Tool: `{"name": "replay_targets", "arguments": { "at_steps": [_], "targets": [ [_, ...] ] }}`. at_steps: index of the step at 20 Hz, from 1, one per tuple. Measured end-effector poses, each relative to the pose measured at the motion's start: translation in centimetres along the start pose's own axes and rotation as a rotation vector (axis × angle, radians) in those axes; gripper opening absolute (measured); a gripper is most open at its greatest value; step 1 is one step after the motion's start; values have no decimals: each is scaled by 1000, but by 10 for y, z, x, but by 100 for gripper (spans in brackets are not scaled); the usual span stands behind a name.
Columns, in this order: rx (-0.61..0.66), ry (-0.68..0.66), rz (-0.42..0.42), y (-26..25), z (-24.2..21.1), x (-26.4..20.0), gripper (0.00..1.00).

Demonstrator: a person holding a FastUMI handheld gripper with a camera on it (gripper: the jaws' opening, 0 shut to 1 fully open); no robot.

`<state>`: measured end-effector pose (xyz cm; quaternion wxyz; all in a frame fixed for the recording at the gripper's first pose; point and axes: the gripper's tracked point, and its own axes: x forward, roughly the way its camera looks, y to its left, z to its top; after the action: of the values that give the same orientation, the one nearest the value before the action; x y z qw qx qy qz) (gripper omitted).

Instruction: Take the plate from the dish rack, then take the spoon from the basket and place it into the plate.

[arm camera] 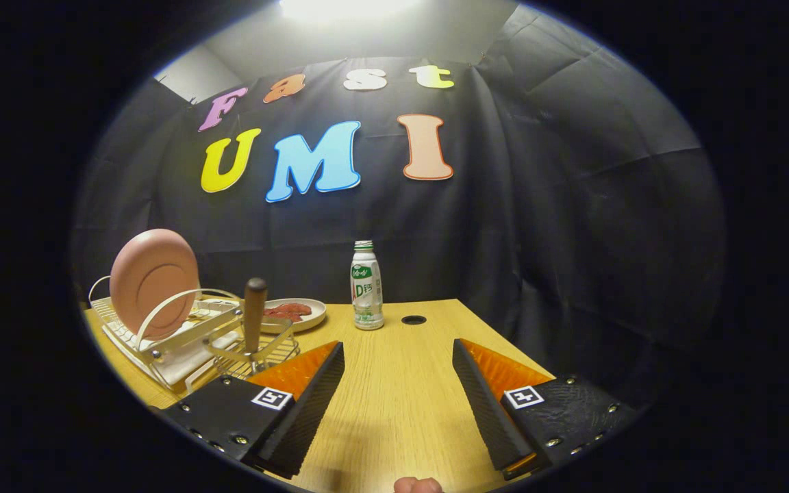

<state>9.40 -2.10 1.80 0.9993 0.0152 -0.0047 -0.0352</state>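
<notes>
Plate (153,281): standing on edge in the dish rack (161,346), tilting slightly back, its underside facing the gripper.
Spoon (254,311): standing upright in the wire basket (254,350) on the rack's near corner, brown handle pointing up.
Gripper (398,380): fingers spreading wide over bare tabletop (394,411), gripping nothing; rack and basket lying ahead, left of its left finger.
Around the rack: a dish of reddish food (293,313) sitting just behind the basket; a bottle (366,285) standing right of the dish, straight ahead between the fingers.
</notes>
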Motion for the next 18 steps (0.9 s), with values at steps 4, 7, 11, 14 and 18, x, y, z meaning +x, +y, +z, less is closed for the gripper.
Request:
{"name": "replay_targets", "arguments": {
  "at_steps": [4,7,11,14,18],
  "targets": [
    [-36,-22,-37,-10,43,0,97],
    [-44,-43,-59,-15,83,-10,97],
    [-41,-35,-68,-7,132,-29,96],
    [-43,-7,-71,8,159,-42,97],
    [-39,21,-73,40,194,-57,97]
  ]
}}
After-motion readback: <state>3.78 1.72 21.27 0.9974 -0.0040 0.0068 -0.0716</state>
